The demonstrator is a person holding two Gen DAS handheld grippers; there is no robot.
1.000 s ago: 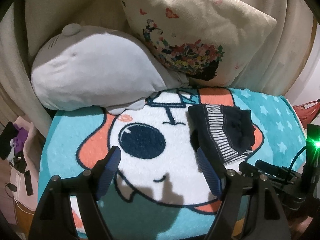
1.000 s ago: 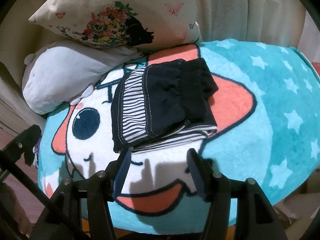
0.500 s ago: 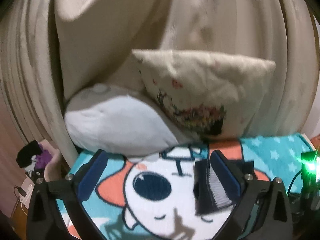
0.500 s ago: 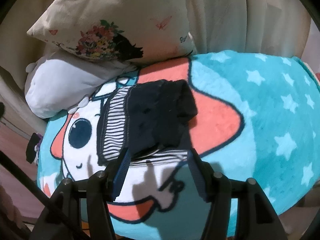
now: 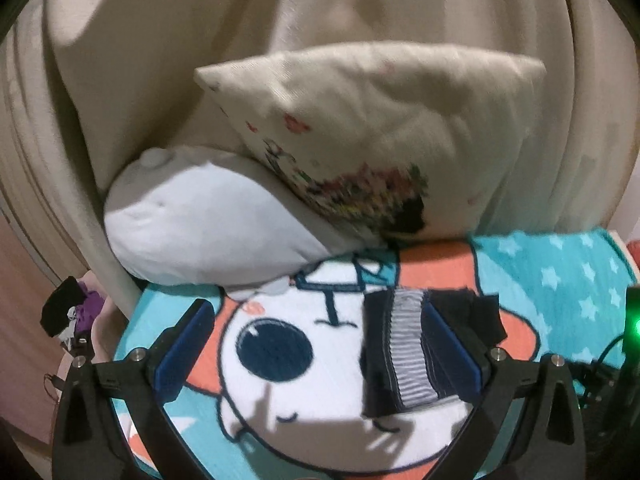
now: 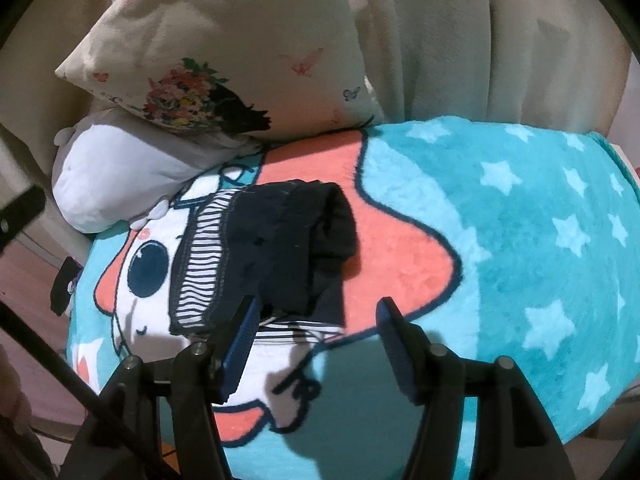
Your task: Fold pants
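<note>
Folded pants (image 6: 272, 256), dark navy with a striped white-and-navy lining band showing along the left side, lying as a compact bundle on a teal blanket (image 6: 520, 240) printed with white stars and a large cartoon face in white, orange and navy. Resting across the cartoon's white face and orange patch, just right of its round navy eye (image 6: 149, 266).

Right gripper (image 6: 316, 344) at the near edge of the bundle, blue-padded jaws standing apart, nothing pinched between them; left finger just in front of the bundle's near striped hem, contact impossible to confirm. Gripper shadow cast on the blanket below.

Left gripper (image 5: 320, 356) spread to its widest, empty, seen over the cartoon face in a blurred view. Pants (image 5: 404, 352) visible there behind the right-hand finger, partly covered by it, with the blanket (image 5: 560, 276) stretching right.

At the far side, a cream floral cushion (image 6: 224, 76) with a bright flower print and small butterflies, leaning over a plain white-grey pillow (image 6: 116, 176) at far left. Beige curtain folds (image 6: 460, 40) behind both. Small dark and purple items (image 5: 68, 312) off the blanket's left edge, too blurred to identify. Green indicator light (image 5: 634, 326) glowing at the far right of the left view.
</note>
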